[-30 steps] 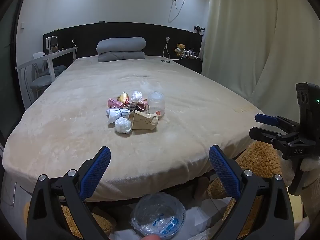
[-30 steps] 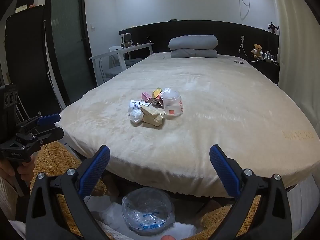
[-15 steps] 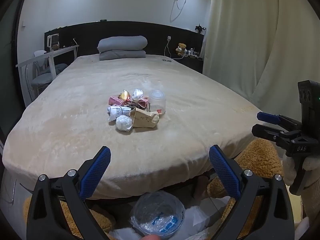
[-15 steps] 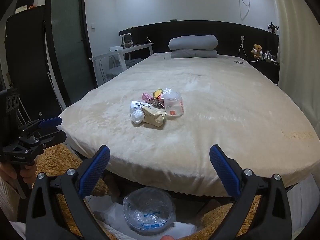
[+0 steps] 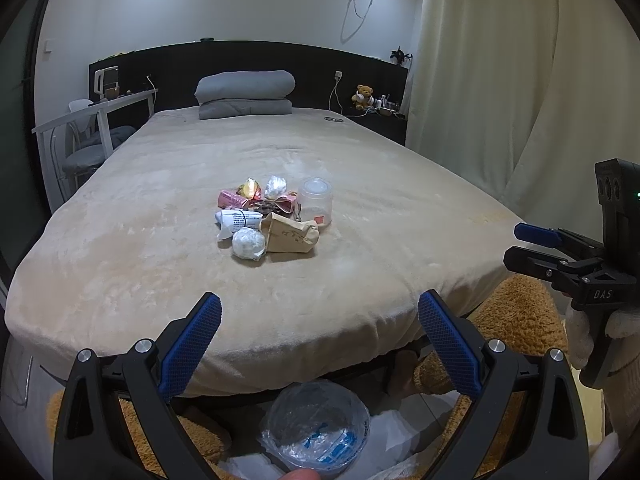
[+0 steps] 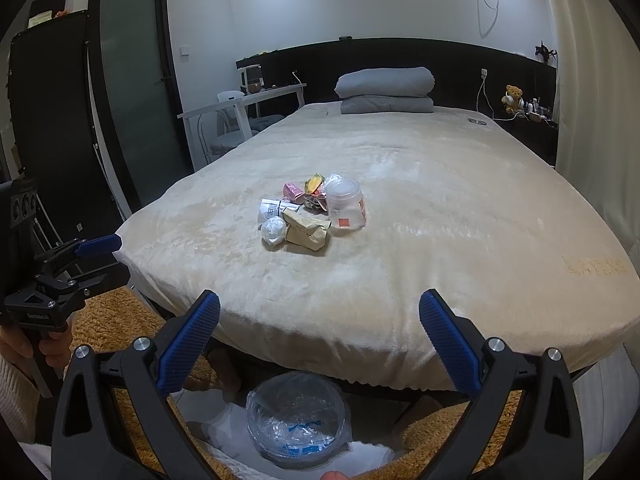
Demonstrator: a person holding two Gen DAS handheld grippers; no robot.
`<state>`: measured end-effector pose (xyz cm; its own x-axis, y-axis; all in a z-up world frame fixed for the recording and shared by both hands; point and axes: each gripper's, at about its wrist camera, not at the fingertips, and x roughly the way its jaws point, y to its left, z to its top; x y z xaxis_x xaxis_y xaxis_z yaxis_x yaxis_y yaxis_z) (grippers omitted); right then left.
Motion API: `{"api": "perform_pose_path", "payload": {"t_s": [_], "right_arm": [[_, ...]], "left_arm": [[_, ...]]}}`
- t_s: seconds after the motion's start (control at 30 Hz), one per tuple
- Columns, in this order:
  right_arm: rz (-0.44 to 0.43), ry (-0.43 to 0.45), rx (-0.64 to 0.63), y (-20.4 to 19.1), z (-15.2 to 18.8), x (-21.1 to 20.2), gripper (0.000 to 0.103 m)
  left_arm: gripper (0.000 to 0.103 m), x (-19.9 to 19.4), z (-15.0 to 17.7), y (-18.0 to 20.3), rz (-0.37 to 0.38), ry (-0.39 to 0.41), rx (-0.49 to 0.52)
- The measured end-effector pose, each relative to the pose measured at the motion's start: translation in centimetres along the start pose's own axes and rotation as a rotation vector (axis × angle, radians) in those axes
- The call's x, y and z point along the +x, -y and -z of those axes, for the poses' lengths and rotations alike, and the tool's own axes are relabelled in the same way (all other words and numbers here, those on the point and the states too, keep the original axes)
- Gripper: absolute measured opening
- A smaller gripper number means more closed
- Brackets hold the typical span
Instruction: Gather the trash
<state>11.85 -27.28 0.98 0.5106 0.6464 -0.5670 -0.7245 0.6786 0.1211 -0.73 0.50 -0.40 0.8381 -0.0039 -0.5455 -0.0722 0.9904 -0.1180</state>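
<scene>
Left wrist, crumpled trash pile (image 5: 272, 220), mid-bed (image 5: 160, 208)

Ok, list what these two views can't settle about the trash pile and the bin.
- Print on the brown paper bag and white wrapper: too small in both views.
- Bits behind the plastic cup: hidden by it in the right wrist view.
- Bin on the floor: lower rim cut off by the picture edge; its liner blurs what's inside.

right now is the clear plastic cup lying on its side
No, the clear plastic cup stands upside down on the bed, beside the brown paper bag.
</scene>
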Motion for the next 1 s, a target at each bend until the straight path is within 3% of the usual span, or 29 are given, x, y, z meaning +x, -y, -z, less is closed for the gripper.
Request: {"api": "perform_pose_path", "payload": {"t_s": [1.0], "right_arm": [[-0.003, 0.0, 0.011, 0.49, 0.45, 0.0, 0.099]], "left_arm": [[0.097, -0.25, -0.1, 0.02, 0.003, -0.004, 0.008]]}}
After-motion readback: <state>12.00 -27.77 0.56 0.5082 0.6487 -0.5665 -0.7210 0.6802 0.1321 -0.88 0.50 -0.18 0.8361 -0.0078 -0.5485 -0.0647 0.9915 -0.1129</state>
